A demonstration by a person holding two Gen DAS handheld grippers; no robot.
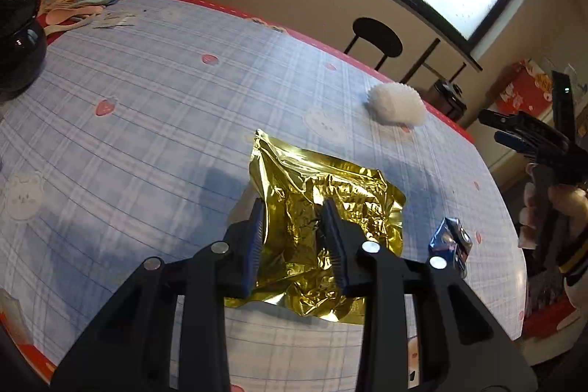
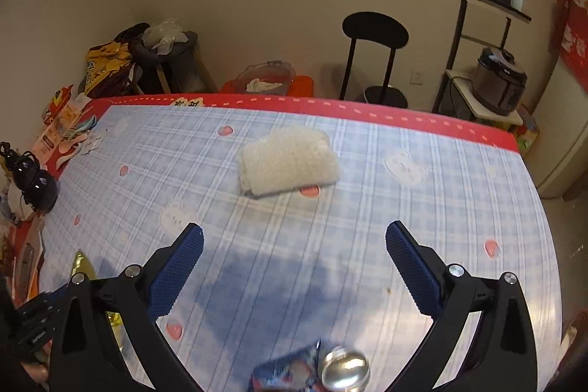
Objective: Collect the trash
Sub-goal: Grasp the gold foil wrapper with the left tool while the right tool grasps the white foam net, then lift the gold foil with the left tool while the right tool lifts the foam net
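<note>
Table (image 1: 147, 105) with blue plaid cloth carries the trash. Left gripper (image 1: 294, 230) angled down onto the gold foil bag (image 1: 330, 193), jaws narrowed, one pad at the bag's left edge and one on its crumpled middle. Right of the bag lies a small blue wrapper (image 1: 450, 239); beyond the bag, a white bubble-wrap wad (image 1: 397, 103). Right gripper (image 2: 294, 267) held level above the table right of the bag, jaws wide, holding nothing.

Left tongs (image 1: 294, 226) narrowed, right tongs (image 2: 294, 237) spread.
</note>
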